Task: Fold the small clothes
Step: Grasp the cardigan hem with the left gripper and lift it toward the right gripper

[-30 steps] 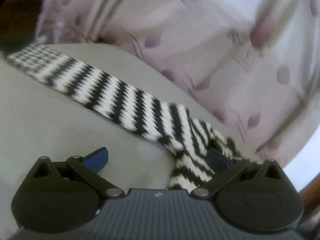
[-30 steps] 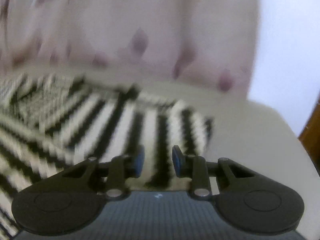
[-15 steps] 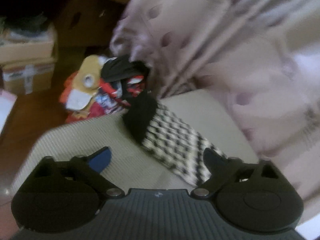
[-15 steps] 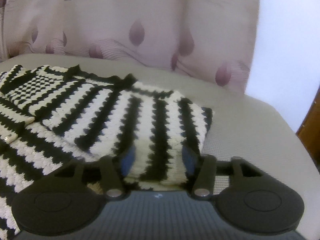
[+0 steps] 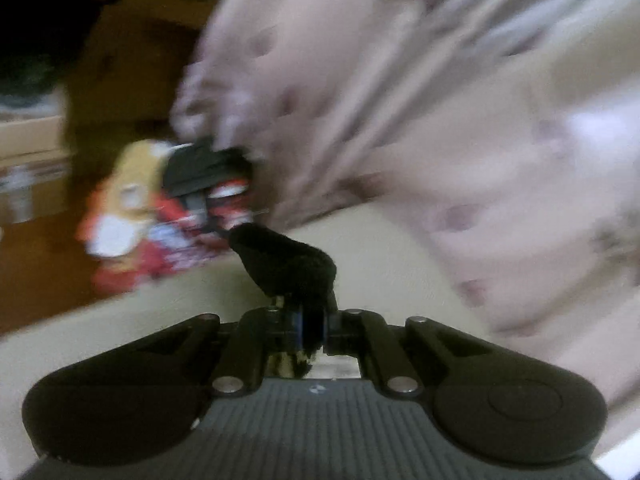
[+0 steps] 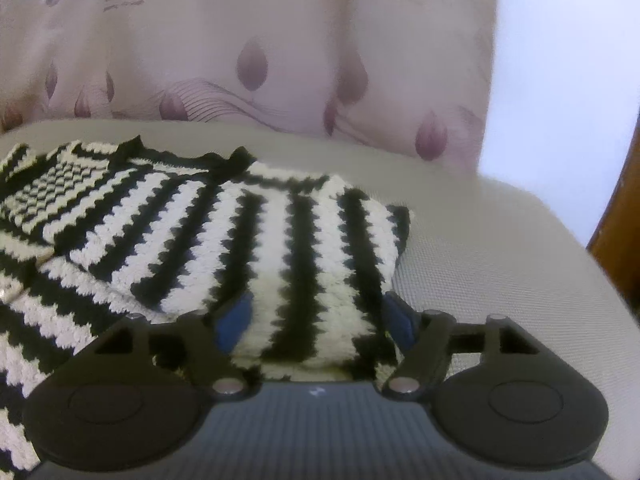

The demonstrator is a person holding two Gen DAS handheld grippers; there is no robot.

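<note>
The left hand-held gripper [image 5: 311, 330] is seen clamped tight on the dark end of a sleeve [image 5: 290, 268] of the knitted garment; its jaws have just been closing, w/ the black cuff bunched between the pads and standing up just ahead of them. That view is motion-blurred. Beneath the cuff a pale grey cushioned surface [image 5: 400, 264] is seen, w/ a pink patterned curtain [image 5: 420, 100] behind and a red-and-yellow pile of items [image 5: 136, 216] on the brown floor [image 5: 40, 280] beyond the surface's edge.

In the right wrist view, the black-and-white striped garment [image 6: 224, 220] is laid flat on the same grey surface [image 6: 500, 248], its near right corner folded over. The right hand-held gripper [image 6: 318, 318] is held wide; its jaws have just been opening. The folded edge lies between the blue pads [image 6: 236, 316], but whether it is touched by them can't be told. The curtain [image 6: 240, 40] hangs close behind the garment.
</note>
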